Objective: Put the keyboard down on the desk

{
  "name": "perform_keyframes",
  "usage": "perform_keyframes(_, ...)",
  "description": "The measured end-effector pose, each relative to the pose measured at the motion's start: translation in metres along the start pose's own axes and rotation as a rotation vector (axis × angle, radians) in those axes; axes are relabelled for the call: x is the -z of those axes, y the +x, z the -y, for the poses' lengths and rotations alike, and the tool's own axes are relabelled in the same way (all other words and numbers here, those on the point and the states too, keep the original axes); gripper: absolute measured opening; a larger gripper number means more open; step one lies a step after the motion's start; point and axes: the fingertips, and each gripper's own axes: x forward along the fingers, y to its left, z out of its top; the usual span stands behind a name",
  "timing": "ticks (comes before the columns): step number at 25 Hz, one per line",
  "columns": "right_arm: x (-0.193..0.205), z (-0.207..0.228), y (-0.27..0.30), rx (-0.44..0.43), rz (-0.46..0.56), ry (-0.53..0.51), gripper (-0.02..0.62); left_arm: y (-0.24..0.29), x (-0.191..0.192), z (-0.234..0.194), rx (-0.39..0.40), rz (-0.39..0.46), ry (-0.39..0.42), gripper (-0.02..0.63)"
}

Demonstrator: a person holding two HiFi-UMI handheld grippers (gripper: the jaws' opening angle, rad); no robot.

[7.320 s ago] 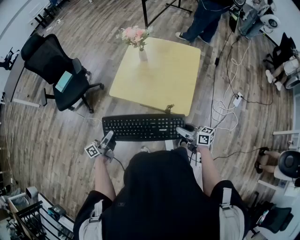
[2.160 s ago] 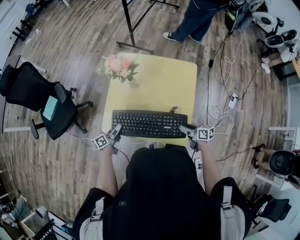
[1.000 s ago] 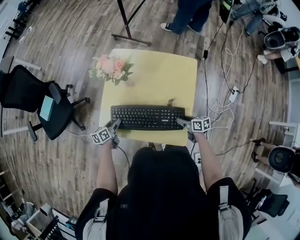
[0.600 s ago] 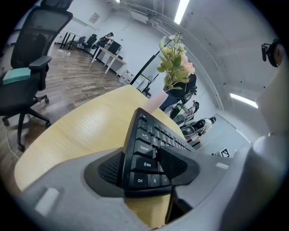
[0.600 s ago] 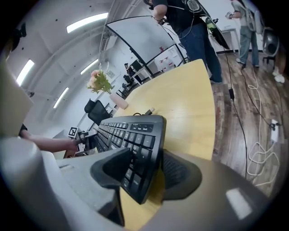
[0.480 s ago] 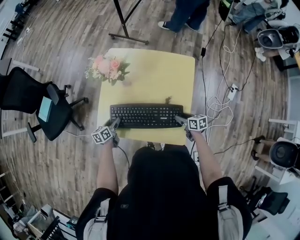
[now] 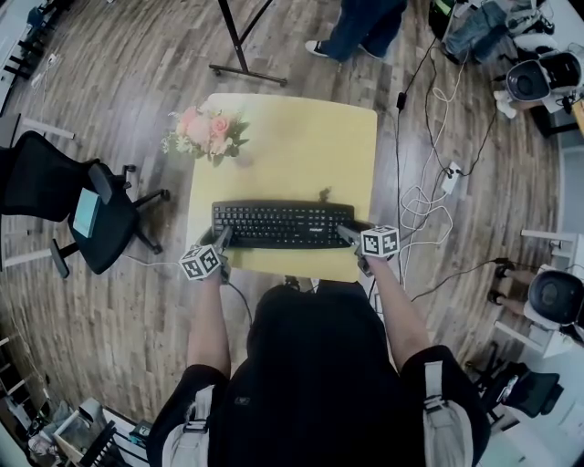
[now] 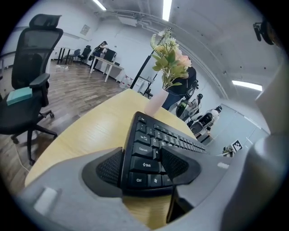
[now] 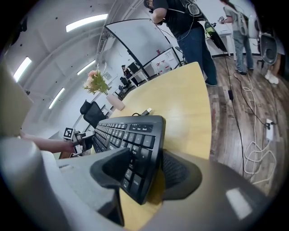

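A black keyboard (image 7: pixel 283 224) lies across the near part of the yellow desk (image 7: pixel 301 146), parallel to its front edge. My left gripper (image 7: pixel 222 239) straddles the keyboard's left end (image 8: pixel 153 144). Its jaws have just been opening, with one pad (image 8: pixel 108 169) beside the edge and the other (image 8: pixel 178 162) over the keys. My right gripper (image 7: pixel 345 234) straddles the right end (image 9: pixel 131 135). Its jaws have also just been opening, and desk shows between the keyboard's underside and the lower pad (image 9: pixel 180 173).
A vase of pink flowers (image 7: pixel 203 135) stands at the desk's far left corner. A black office chair (image 7: pixel 64 196) is on the left. Cables (image 7: pixel 429 210) trail over the floor on the right. A person (image 7: pixel 360 23) and a stand (image 7: pixel 237 46) are beyond the desk.
Several seconds ago the keyboard was held short of the desk over the floor; now it lies on the desk's near part. Over the last second keyboard and grippers hardly shifted.
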Motion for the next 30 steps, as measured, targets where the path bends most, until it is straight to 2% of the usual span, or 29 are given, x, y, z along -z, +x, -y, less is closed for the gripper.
perform_keyframes(3,0.004,0.006,0.000,0.059,-0.006,-0.033,0.219,0.003,0.008,-0.004,-0.043,-0.034,0.044,0.265)
perform_keyframes(11,0.001,0.004,-0.006,0.112,0.009,-0.072,0.222,0.002,0.014,-0.006,-0.058,-0.050,0.042,0.267)
perform_keyframes(16,0.001,0.004,-0.009,0.157,0.041,-0.106,0.225,0.002,0.014,-0.005,-0.108,-0.084,0.150,0.268)
perform_keyframes(30,0.000,0.002,-0.015,0.216,0.059,-0.168,0.225,0.001,0.012,-0.005,-0.114,-0.086,0.201,0.267)
